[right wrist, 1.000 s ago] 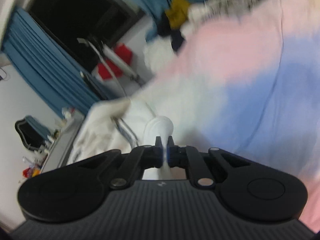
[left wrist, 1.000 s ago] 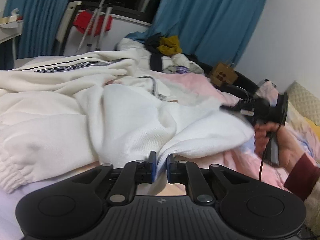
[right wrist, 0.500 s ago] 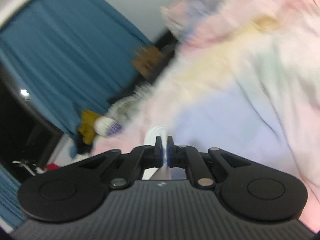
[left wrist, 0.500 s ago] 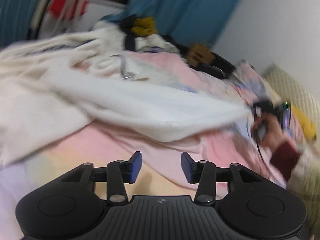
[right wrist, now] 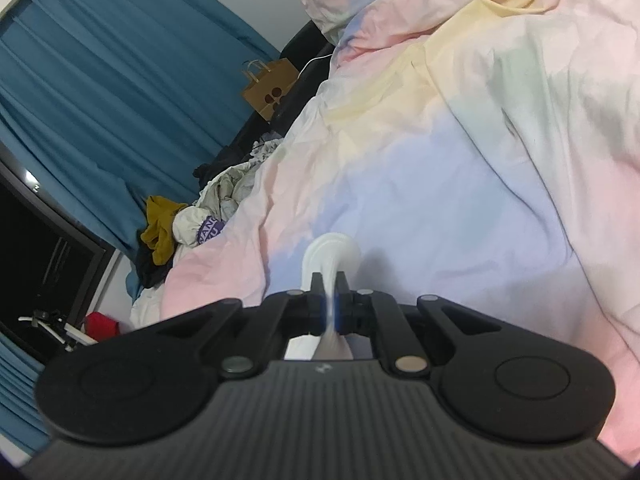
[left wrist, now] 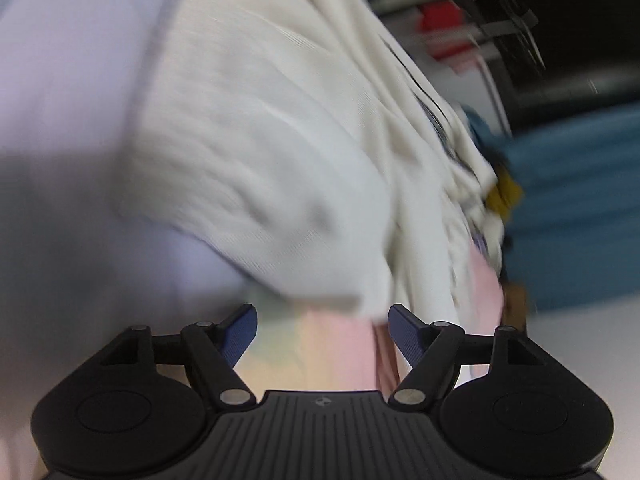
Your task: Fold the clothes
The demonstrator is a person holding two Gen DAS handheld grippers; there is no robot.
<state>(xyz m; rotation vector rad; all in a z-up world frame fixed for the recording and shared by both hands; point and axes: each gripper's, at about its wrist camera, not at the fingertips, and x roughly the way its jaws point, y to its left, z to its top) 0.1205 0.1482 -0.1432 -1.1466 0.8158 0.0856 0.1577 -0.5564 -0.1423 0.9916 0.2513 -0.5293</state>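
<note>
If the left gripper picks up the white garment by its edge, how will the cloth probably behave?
The white garment is probably floppy: it lies in soft folds on the pastel bedding and would likely sag. It looks thick and knitted, so perhaps rather heavy. The right gripper pinches a bunched white fold, which suggests that it grips easily.

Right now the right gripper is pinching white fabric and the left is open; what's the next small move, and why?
Probably bring the left gripper forward onto the white garment's near edge and close. Its jaws have just been opening, nothing is between them, while the right gripper holds its fold over the bedspread.
</note>
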